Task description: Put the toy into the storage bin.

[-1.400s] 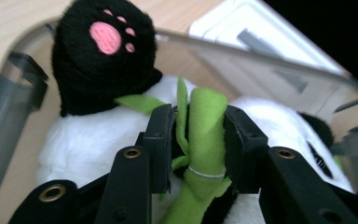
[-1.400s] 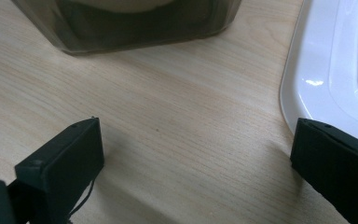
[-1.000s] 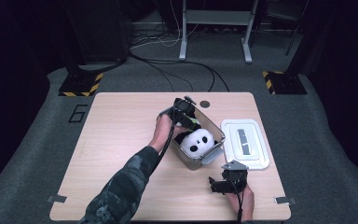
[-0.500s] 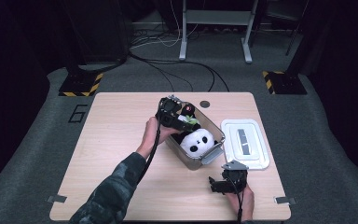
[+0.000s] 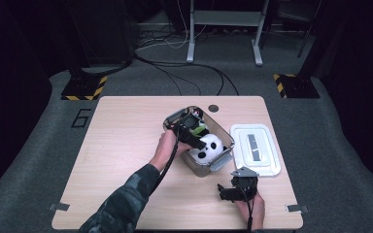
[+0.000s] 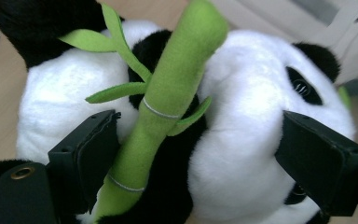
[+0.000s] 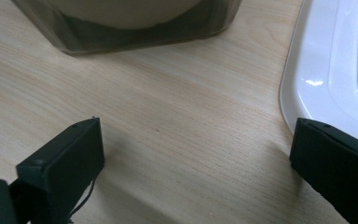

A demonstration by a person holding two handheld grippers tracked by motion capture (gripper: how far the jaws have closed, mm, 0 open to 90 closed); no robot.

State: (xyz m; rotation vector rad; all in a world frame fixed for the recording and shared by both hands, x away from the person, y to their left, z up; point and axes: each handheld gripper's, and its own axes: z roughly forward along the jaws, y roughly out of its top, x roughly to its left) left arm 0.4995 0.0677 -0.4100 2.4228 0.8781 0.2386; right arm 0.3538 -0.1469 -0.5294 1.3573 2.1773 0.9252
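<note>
panda [image 6: 242, 140]: plush, fuzzy | bamboo [image 6: 168, 102]: matt felt | lid [image 7: 335, 70]: glossy plastic | table [image 7: 168, 116]: wood-grain

Person with two handheld black grippers, camo sleeve on left arm.

Left gripper [image 5: 190, 127]: black body, black cable trailing along a dark camouflage sleeve [image 5: 126, 199]; blocky matte-black jaws, brass-coloured eyelet [image 6: 22, 172] at the base. Right gripper [image 5: 228, 192]: black, grey three-cornered plate [image 5: 244, 173] on top, black cable, same square black jaws.
</note>
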